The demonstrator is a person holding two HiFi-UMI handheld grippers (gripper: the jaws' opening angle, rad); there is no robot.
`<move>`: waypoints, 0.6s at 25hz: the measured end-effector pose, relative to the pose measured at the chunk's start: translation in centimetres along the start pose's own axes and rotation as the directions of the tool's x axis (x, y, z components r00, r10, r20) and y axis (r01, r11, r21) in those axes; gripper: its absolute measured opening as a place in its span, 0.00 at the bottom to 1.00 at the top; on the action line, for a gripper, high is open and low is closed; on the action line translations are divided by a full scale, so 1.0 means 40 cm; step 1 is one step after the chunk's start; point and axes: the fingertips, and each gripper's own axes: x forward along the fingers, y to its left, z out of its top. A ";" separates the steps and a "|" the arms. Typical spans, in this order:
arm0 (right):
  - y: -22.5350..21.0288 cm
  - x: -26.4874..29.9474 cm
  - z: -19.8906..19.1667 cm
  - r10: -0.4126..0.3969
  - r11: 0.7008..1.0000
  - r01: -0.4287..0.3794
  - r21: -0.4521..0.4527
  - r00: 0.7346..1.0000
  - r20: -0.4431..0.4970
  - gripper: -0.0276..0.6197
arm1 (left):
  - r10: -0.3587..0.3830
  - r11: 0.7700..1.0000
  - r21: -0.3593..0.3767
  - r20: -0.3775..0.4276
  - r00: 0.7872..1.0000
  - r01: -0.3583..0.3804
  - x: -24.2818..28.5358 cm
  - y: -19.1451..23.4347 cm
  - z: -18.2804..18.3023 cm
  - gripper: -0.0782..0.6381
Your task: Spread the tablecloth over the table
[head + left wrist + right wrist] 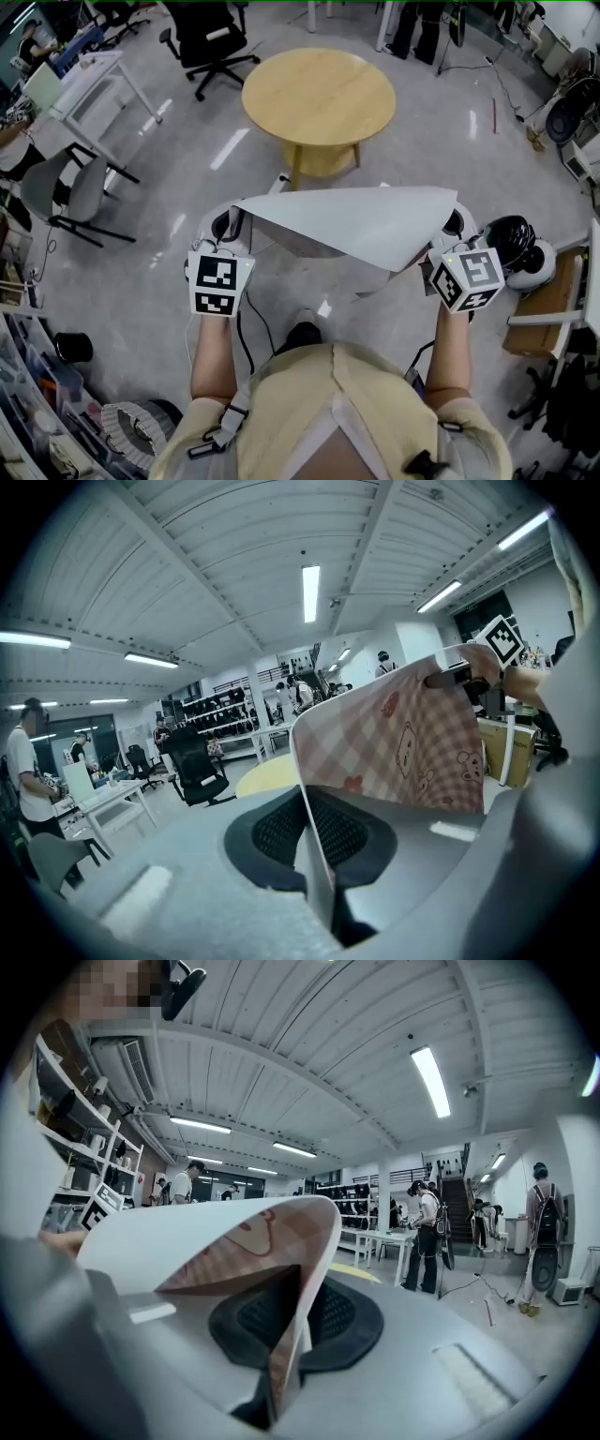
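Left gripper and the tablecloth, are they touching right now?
Touching. The left gripper view shows the left gripper shut on the tablecloth, with the cloth's edge pinched between the two dark pads.

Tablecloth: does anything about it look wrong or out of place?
Possibly. The tablecloth, clamped by the left gripper and the right gripper, shows its plain white side upward; the checked bear print faces down.

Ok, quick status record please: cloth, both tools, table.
cloth: tablecloth held in the air between both tools, plain side up, checked side underneath
left tool: shut on the tablecloth's edge
right tool: shut on the tablecloth's opposite end
table: round wooden table ahead of the person, bare, not yet covered
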 end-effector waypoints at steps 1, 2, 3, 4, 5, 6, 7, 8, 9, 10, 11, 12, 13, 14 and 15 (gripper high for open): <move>0.000 0.010 0.000 -0.007 1.000 0.007 0.001 1.000 -0.003 0.06 | -0.008 1.000 0.000 0.000 1.000 0.008 0.011 0.008 -0.001 0.12; -0.001 0.019 0.001 -0.015 1.000 0.015 0.003 1.000 -0.006 0.06 | -0.017 1.000 0.001 0.001 1.000 0.017 0.021 0.016 -0.001 0.12; -0.002 0.027 0.000 -0.023 1.000 0.023 0.005 1.000 -0.010 0.06 | -0.026 1.000 0.002 0.002 1.000 0.026 0.032 0.023 -0.001 0.12; -0.003 0.035 -0.001 -0.032 0.999 0.032 0.007 0.999 -0.014 0.06 | -0.037 0.999 0.004 0.003 0.999 0.037 0.042 0.029 -0.001 0.12; -0.005 0.043 -0.003 -0.041 0.999 0.041 0.009 0.999 -0.019 0.06 | -0.047 0.999 0.007 0.005 0.999 0.047 0.052 0.035 -0.001 0.12; -0.006 0.051 -0.005 -0.050 0.999 0.050 0.010 0.998 -0.024 0.06 | -0.057 0.998 0.010 0.006 0.998 0.057 0.061 0.040 -0.001 0.12; -0.007 0.058 -0.008 -0.059 0.998 0.060 0.011 0.998 -0.028 0.06 | -0.066 0.998 0.015 0.007 0.998 0.066 0.070 0.046 -0.001 0.12; -0.008 0.065 -0.009 -0.069 0.998 0.069 0.013 0.997 -0.030 0.06 | -0.074 0.997 0.020 0.010 0.997 0.074 0.078 0.052 0.000 0.12; -0.011 0.070 -0.010 -0.077 0.997 0.078 0.015 0.996 -0.031 0.06 | -0.081 0.996 0.026 0.014 0.997 0.081 0.085 0.056 0.003 0.12; -0.014 0.074 -0.010 -0.086 0.996 0.087 0.018 0.996 -0.031 0.06 | -0.087 0.996 0.034 0.018 0.996 0.087 0.091 0.060 0.008 0.12; -0.017 0.078 -0.009 -0.094 0.995 0.095 0.021 0.995 -0.031 0.06 | -0.091 0.995 0.041 0.023 0.996 0.090 0.098 0.063 0.013 0.12; -0.020 0.081 -0.008 -0.100 0.995 0.101 0.021 0.995 -0.030 0.06 | -0.092 0.995 0.046 0.026 0.995 0.091 0.105 0.066 0.017 0.12; -0.022 0.085 -0.007 -0.103 0.994 0.104 0.019 0.994 -0.031 0.06 | -0.092 0.995 0.049 0.029 0.995 0.091 0.112 0.069 0.020 0.12; -0.024 0.089 -0.006 -0.104 0.994 0.104 0.016 0.994 -0.032 0.06 | -0.092 0.995 0.049 0.031 0.995 0.090 0.119 0.073 0.023 0.12; -0.027 0.095 -0.006 -0.103 0.995 0.104 0.012 0.994 -0.033 0.06 | -0.091 0.995 0.047 0.033 0.995 0.089 0.125 0.076 0.025 0.12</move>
